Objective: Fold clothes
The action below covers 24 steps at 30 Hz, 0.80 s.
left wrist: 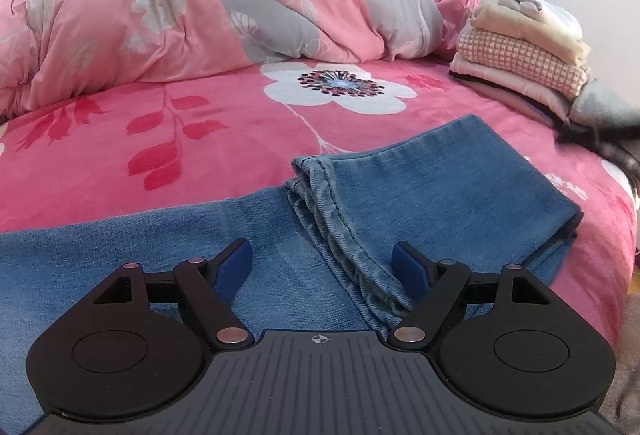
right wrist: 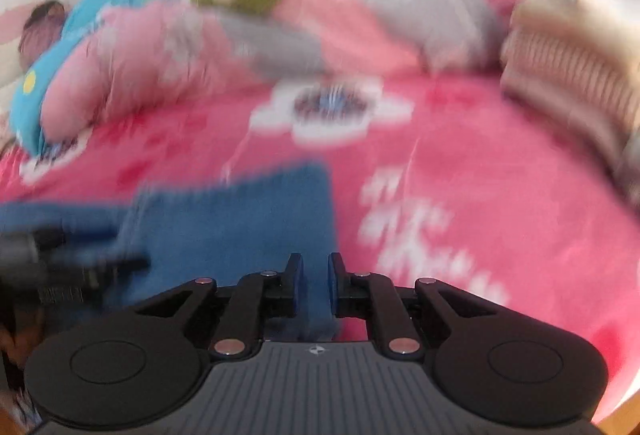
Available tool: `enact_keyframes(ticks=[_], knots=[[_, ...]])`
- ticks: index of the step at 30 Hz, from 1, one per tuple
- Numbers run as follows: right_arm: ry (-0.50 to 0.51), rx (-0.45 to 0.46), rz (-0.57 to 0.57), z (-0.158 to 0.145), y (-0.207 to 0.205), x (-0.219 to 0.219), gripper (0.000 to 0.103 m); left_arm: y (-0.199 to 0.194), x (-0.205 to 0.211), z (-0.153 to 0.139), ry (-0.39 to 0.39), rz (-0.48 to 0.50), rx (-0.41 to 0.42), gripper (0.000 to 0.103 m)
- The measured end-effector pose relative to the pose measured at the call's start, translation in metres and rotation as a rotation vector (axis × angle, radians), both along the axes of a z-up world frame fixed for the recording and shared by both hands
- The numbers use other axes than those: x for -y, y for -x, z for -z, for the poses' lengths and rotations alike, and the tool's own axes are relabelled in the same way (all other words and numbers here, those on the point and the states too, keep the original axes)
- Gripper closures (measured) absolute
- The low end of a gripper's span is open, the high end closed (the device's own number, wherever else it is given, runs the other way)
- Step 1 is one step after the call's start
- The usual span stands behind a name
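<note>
The blue jeans [left wrist: 440, 191] I am folding lie flat on the pink floral bedspread [left wrist: 200, 139], just on my side of its big white flower [left wrist: 340, 85]. They are mid-wash denim, paler along the stretch running away to my left. One end has been doubled over onto the rest, so a thick layered edge shows at the right, toward the stack of folded clothes [left wrist: 524, 51]. A puckered, stitched seam runs diagonally across the top layer from its far left corner. In my right wrist view the jeans [right wrist: 240, 219] are only a blurred blue rectangle, again just this side of the white flower.
</note>
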State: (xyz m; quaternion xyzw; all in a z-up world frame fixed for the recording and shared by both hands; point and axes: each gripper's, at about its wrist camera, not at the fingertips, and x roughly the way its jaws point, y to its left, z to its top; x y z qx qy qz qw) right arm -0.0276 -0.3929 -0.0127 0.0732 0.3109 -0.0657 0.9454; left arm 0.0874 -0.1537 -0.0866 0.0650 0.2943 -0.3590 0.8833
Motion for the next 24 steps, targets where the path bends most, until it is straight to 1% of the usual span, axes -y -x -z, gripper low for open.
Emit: enact_keyframes(ticks=[2,3,4,7,8,9,10,12,14,15,17,19,21,22,24], knots=[[0.014,0.056,-0.009,-0.014,-0.011,0.002,0.09,0.001,0.0,0.0,0.003,0.0,0.002,0.024],[0.013,0.064,-0.017,-0.014,-0.02,0.002,0.09,0.001,0.0,0.0,0.006,0.0,0.002,0.024],[0.005,0.047,-0.032,-0.008,-0.033,0.002,0.09,0.001,-0.001,0.0,0.01,0.0,0.001,0.024],[0.009,-0.138,-0.061,0.045,-0.071,0.005,0.091,0.001,-0.003,0.002,0.026,0.002,0.0,0.024],[0.004,-0.128,-0.069,0.049,-0.07,0.006,0.091,0.001,-0.004,0.002,0.032,0.002,-0.001,0.024],[-0.001,-0.129,-0.073,0.049,-0.069,0.007,0.091,0.0,-0.005,0.002,0.038,0.003,-0.005,0.024],[-0.003,-0.147,-0.067,0.037,-0.071,0.008,0.091,0.0,-0.005,0.002,0.042,0.003,-0.007,0.024],[0.006,-0.108,-0.045,0.014,-0.074,0.01,0.091,0.0,-0.006,0.002,0.049,0.004,-0.01,0.024],[0.013,-0.067,-0.021,0.006,-0.086,0.013,0.091,0.0,-0.006,0.002,0.052,0.004,-0.011,0.024],[0.01,-0.061,-0.013,0.006,-0.095,0.015,0.091,0.0,-0.006,0.002,0.053,0.005,-0.011,0.024],[-0.025,-0.125,-0.017,0.032,-0.119,0.019,0.09,0.0,-0.006,0.003,0.056,0.005,-0.013,0.024],[0.011,-0.158,-0.008,0.058,-0.127,0.017,0.09,-0.001,-0.007,0.003,0.065,0.006,-0.019,0.024],[0.016,-0.144,0.022,0.043,-0.12,0.015,0.089,-0.002,-0.008,0.003,0.075,0.007,-0.026,0.024],[0.004,-0.118,0.041,0.031,-0.112,0.016,0.088,-0.003,-0.01,0.003,0.086,0.008,-0.033,0.024],[0.0,-0.011,0.03,0.004,-0.083,0.009,0.087,-0.006,-0.016,0.002,0.133,0.01,-0.061,0.024]])
